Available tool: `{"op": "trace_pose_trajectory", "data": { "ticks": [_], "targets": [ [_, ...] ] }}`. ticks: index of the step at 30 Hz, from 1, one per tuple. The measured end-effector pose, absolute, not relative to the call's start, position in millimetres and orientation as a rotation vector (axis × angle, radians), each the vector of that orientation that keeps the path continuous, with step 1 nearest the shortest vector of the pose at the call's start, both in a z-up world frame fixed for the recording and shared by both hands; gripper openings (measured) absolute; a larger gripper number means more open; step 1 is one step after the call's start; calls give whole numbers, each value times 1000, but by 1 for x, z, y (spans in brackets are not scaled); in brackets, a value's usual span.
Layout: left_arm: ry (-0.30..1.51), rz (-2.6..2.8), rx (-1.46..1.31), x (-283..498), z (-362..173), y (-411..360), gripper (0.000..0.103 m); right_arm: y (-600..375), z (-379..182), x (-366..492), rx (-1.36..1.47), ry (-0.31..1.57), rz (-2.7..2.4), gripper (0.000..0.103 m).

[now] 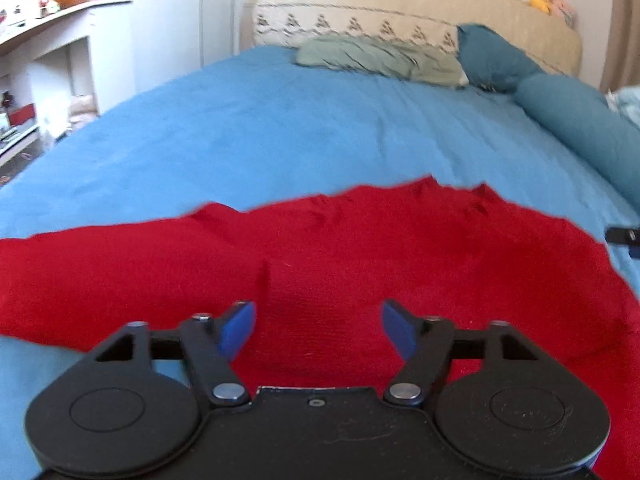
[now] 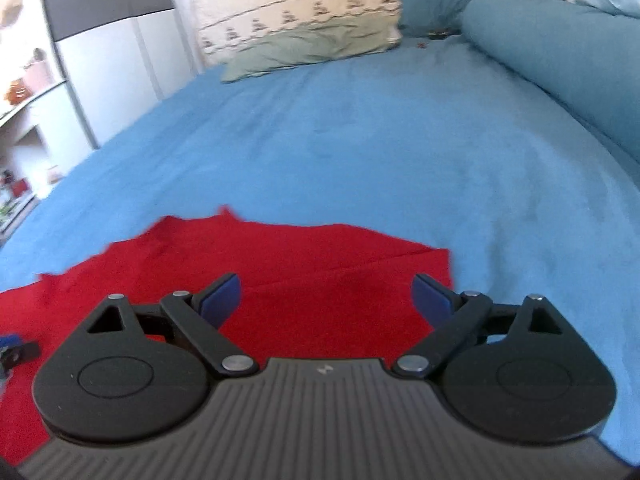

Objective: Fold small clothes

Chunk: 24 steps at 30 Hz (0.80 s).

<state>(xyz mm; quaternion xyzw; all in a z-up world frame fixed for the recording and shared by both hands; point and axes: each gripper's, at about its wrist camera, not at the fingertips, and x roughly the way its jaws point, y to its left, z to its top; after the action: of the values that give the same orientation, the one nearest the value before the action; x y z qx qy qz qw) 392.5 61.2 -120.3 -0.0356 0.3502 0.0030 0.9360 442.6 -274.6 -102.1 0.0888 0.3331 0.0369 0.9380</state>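
A red knitted garment lies spread on the blue bedspread. My left gripper is open and empty, its blue pads hovering over the near part of the garment. In the right wrist view the same red garment lies under my right gripper, which is open and empty near the garment's right edge. The right gripper's tip shows at the right edge of the left wrist view. The left gripper's tip shows at the left edge of the right wrist view.
A green pillow and teal pillows lie at the head of the bed by a beige headboard. A teal bolster runs along the right side. White shelves stand left of the bed.
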Motion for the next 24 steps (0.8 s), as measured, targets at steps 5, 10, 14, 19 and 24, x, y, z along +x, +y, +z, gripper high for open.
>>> {"op": "trace_pose_trajectory", "data": {
  "ticks": [5, 10, 14, 19, 24],
  "targets": [
    [646, 52, -101, 350, -80, 100, 99, -240, -58, 394, 123, 643, 156, 103],
    [613, 150, -208, 318, -56, 166, 102, -190, -50, 367, 110, 684, 233, 103],
    [605, 250, -279, 302, -54, 223, 102, -141, -54, 351, 49, 666, 260, 103],
    [598, 360, -390, 289, -74, 294, 101, -91, -74, 349, 102, 697, 308, 103],
    [583, 414, -454, 290, -101, 350, 91, -54, -88, 355, 97, 703, 350, 103]
  ]
}}
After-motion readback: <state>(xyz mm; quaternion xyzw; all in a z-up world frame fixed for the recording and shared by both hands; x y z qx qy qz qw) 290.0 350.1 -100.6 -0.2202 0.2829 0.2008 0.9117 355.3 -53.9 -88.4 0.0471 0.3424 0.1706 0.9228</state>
